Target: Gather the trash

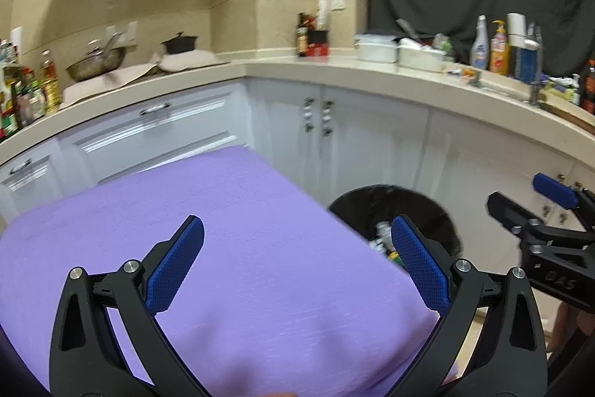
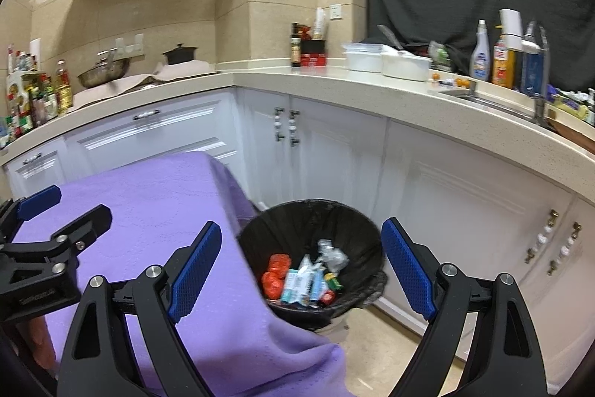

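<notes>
Since both sets of fingers stand wide with nothing between them, and the purple cloth on the table point(image 1: 223, 248) shows bare of litter wherever it is in view, the collecting looks to be at or near its end, the step in hand being the release or the pause after it; the left gripper point(image 1: 297, 259) hangs over the cloth near its right edge, its blue pads well apart, while the right gripper point(image 2: 301, 270) points down toward the bin point(image 2: 256, 233), likewise spread and empty; the bin stands on the floor just beside the table's corner, in front of the white cabinets, lined with a black bag whose rim folds over the lip; the trash point(image 2: 305, 274) lies at the bottom of it: crumpled red wrappers on the left, pale blue and white packets in the middle, a scrunched clear film above them, some small dark pieces at the right; the next move, as I judge it, calls for a look over the table for anything missed; failing that, both hands can draw back.
</notes>
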Demonstrator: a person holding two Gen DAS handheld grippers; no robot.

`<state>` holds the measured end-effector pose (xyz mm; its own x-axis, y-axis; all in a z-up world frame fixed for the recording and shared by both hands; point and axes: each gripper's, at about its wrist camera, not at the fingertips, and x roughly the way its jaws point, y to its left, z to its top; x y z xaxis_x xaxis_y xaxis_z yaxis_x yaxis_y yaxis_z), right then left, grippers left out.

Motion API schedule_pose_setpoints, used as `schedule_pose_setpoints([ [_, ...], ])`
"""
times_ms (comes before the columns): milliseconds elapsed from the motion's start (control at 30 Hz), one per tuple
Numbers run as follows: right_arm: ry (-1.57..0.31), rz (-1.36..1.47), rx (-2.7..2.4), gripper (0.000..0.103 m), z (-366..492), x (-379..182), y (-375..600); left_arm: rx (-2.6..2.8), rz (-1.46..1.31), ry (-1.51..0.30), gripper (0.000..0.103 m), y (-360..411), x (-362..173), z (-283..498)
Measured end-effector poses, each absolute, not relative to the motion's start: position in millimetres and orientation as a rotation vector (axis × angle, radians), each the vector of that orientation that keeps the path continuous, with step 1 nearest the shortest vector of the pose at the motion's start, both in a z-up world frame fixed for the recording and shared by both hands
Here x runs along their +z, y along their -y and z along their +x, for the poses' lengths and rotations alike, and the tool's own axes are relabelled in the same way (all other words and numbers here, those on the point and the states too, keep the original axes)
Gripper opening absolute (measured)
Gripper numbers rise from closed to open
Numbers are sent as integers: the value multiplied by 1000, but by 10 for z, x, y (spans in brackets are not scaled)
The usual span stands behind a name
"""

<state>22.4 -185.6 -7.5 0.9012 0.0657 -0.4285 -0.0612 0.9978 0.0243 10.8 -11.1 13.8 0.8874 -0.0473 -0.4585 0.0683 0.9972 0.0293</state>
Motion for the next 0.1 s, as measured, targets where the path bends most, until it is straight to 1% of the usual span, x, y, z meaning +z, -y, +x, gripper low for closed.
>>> schedule_pose_setpoints([
  [100, -447, -7, 141, 86, 303, -95, 1616, 6, 28, -524, 98, -166, 57, 125],
])
